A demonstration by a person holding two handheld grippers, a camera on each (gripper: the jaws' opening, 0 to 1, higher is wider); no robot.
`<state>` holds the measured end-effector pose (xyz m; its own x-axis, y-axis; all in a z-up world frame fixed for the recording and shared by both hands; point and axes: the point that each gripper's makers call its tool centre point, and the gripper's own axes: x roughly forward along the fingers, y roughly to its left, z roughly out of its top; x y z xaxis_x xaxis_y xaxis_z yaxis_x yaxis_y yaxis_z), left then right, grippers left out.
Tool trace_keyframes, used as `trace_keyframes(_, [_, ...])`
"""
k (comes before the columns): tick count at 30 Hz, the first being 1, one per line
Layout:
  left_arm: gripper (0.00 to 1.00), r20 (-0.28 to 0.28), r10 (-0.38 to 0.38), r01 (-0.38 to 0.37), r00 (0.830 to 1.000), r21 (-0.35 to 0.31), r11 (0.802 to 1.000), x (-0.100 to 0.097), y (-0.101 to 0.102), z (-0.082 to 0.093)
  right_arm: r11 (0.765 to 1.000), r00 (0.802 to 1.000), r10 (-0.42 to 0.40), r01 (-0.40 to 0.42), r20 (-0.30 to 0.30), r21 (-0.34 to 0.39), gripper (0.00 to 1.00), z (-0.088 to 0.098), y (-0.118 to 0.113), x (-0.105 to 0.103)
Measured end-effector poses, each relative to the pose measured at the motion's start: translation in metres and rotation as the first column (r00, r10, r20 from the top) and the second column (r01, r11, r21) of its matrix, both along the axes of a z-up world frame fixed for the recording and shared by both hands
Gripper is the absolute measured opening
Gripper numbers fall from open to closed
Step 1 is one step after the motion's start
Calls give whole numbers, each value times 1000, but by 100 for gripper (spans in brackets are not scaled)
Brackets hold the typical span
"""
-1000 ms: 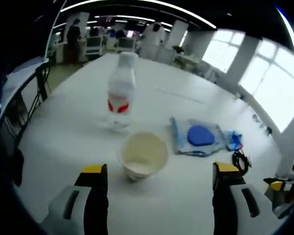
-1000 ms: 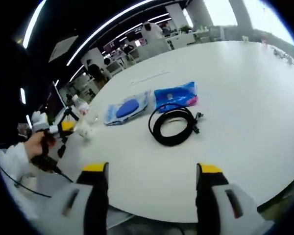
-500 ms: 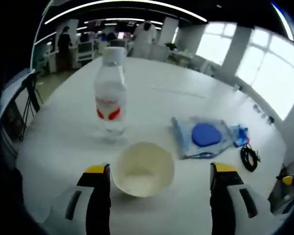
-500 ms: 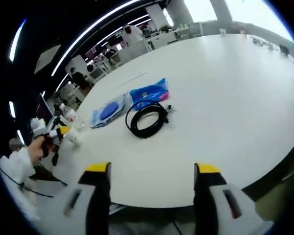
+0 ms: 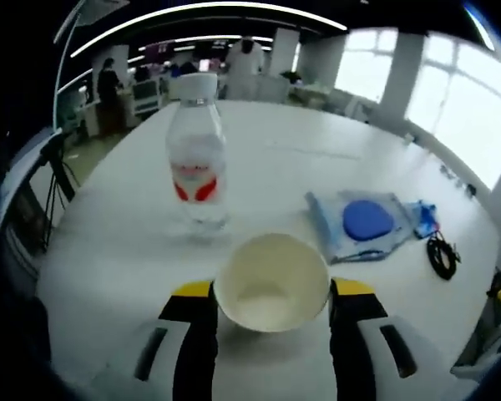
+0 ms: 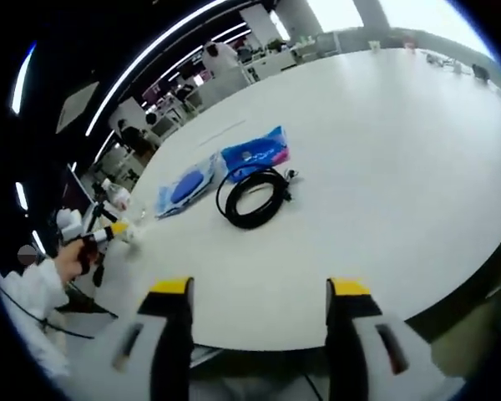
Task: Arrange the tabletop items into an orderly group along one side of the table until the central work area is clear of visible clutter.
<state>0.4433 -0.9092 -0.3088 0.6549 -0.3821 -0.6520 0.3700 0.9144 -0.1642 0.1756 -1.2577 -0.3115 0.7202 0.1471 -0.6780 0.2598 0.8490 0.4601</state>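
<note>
An off-white paper cup (image 5: 271,280) stands on the white table (image 5: 117,242), with my left gripper (image 5: 271,294) shut on it, one jaw against each side. Just behind the cup is a clear water bottle (image 5: 197,159) with a red label and white cap, upright. To the right lie a clear pouch holding a blue disc (image 5: 366,221), a small blue packet (image 5: 423,219) and a coiled black cable (image 5: 442,255). The right gripper view has my right gripper (image 6: 257,288) open over the table's near edge, well short of the cable (image 6: 253,197), the blue packet (image 6: 255,153) and the pouch (image 6: 186,188).
At the far left of the right gripper view a person's hand (image 6: 67,259) holds the left gripper (image 6: 108,232). The wide white tabletop (image 6: 401,150) stretches to the right. Black chairs (image 5: 54,163) stand by the table's left edge; desks and people sit far behind.
My left gripper has moved forward and its jaws have drawn in onto the paper cup. The right gripper has stayed open and its view has shifted only slightly.
</note>
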Motion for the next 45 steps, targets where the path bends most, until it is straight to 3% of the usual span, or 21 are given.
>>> trace_keyframes(6, [38,28,5,-5,1000,-8,1000,2,2,4,1000,1000,-13,13,-8,8,60,-3,-1,-4])
trace_keyframes(13, [37,54,5,-3,999,-33,999,7,-3,15,1000,1000,-17,17,-16,17,59,-6,0,-5])
trace_keyframes(26, [38,73,-34,36,997,-25,999,42,-29,34,1000,1000,-1,2,-12,26,60,-8,6,-1])
trace_keyframes(35, [38,33,-48,49,998,-37,998,63,-50,30,999,1000,-4,5,-22,37,60,-11,8,-2])
trace_keyframes(45, [38,-22,-20,19,1000,-62,998,71,-54,16,999,1000,-8,9,-23,40,60,-14,9,-2])
